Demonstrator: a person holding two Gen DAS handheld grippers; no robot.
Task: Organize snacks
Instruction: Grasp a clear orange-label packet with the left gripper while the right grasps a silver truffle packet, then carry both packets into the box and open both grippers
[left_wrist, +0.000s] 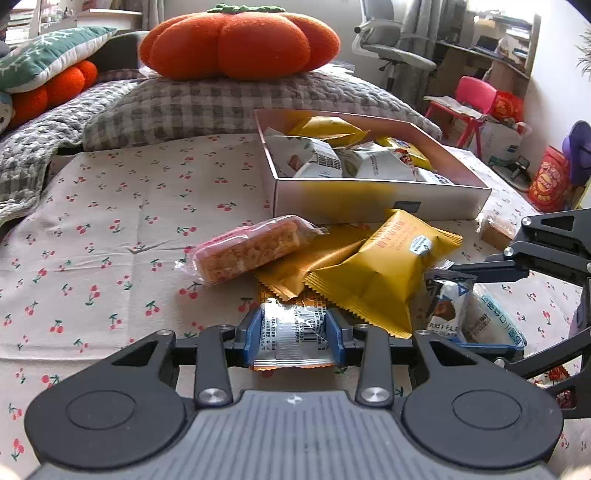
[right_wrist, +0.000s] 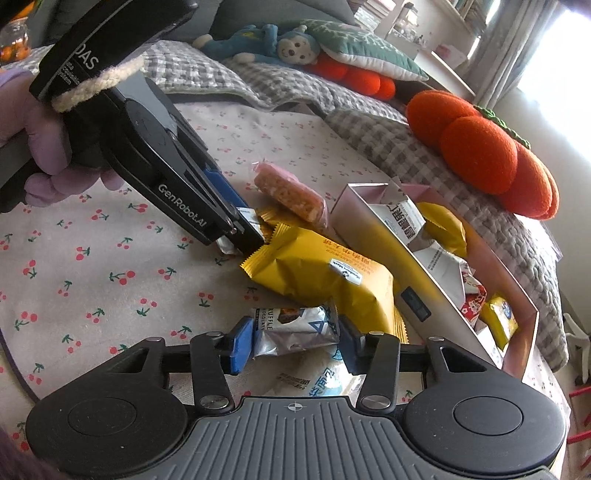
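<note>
Yellow snack pack (left_wrist: 384, 273) w/ rice bar (left_wrist: 251, 247) blocks path to box (left_wrist: 369, 201). L gripper (left_wrist: 294, 334) jaws clamp silver packet (left_wrist: 293, 336), long axis fwd. R gripper (right_wrist: 293, 338) jaws clamp truffle packet (right_wrist: 295, 328) crosswise.

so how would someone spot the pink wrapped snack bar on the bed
Start at the open pink box of snacks on the cherry-print sheet. Just in front of its near left corner, at the left edge of the loose pile, lies the pink-wrapped snack bar. Its clear wrapper shows a golden crispy block; the neighbours are opaque yellow packets.
</note>
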